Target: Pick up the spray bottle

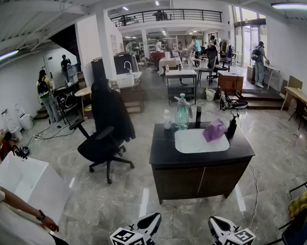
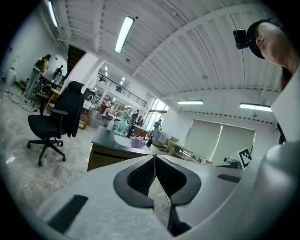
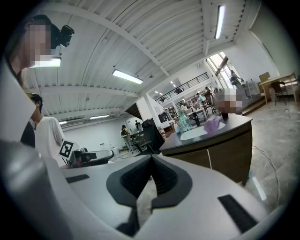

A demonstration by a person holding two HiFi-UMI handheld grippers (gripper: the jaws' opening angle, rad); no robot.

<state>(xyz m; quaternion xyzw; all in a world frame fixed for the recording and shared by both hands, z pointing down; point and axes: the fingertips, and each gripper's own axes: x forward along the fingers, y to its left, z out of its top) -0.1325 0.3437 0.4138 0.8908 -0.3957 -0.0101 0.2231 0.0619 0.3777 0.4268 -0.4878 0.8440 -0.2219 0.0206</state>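
Observation:
A clear green spray bottle (image 1: 182,113) stands upright at the back of a dark cabinet counter (image 1: 163,156), behind a white sink basin (image 1: 193,143). The same spray bottle (image 2: 121,125) (image 3: 183,120) appears small and far off in both gripper views. My left gripper (image 1: 155,218) and right gripper (image 1: 213,221) hang low at the bottom of the head view, well short of the cabinet. Both are shut, jaw tips touching, nothing between them. The left gripper (image 2: 155,158) and right gripper (image 3: 151,158) each show closed black pads.
On the counter are a purple cloth (image 1: 214,129), a small white bottle (image 1: 167,119) and a dark bottle (image 1: 232,126). A black office chair (image 1: 105,130) stands left of the cabinet. A white table (image 1: 25,183) is at lower left, with a person's hand (image 1: 50,223). Several people stand further back.

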